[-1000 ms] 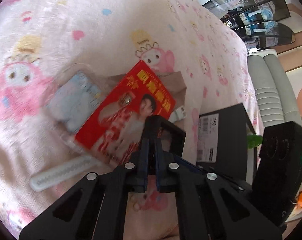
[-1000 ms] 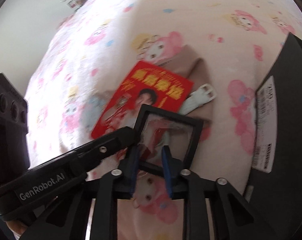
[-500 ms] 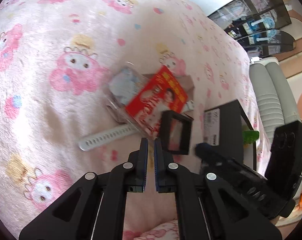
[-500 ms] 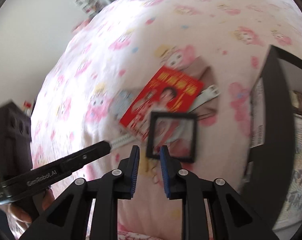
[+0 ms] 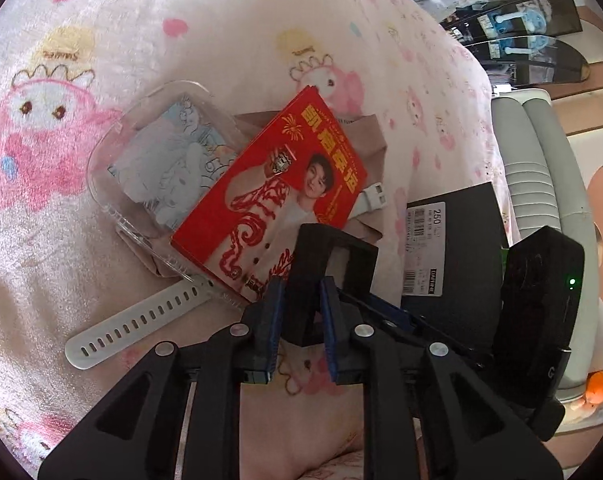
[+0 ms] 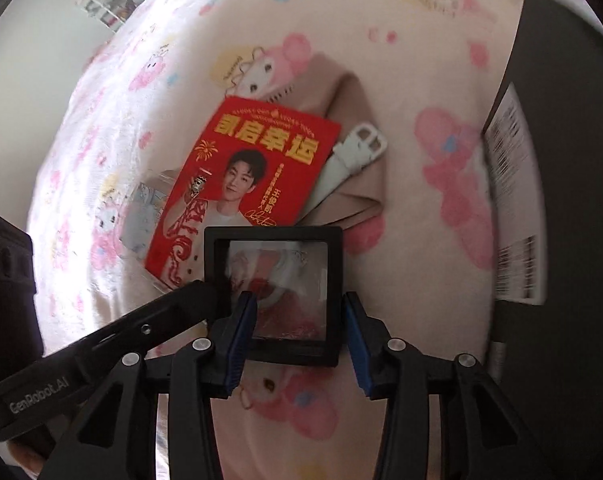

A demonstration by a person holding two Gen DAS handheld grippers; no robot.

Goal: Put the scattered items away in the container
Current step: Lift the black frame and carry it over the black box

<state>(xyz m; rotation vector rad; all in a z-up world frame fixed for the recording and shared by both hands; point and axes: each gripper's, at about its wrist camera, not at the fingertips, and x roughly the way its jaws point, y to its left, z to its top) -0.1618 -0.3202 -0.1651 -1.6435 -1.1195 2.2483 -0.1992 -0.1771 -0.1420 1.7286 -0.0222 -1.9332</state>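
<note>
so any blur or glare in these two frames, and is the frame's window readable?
Left wrist: sharp in the centre, red card text legible; fisheye bends the edges, and the clear plastic case shows mild sheen. Right wrist: centre sharp, but the black box label at right is smeared; the black frame window reflects light, so its contents are unclear.

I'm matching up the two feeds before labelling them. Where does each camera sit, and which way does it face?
Left wrist: on the left gripper, looking forward and down at the blanket; its fingers straddle the black frame's edge.
Right wrist: on the right gripper, facing the same pile; its fingers flank the black frame, left gripper entering lower left.
Shared: frame, red card, white strap, black box.
</note>
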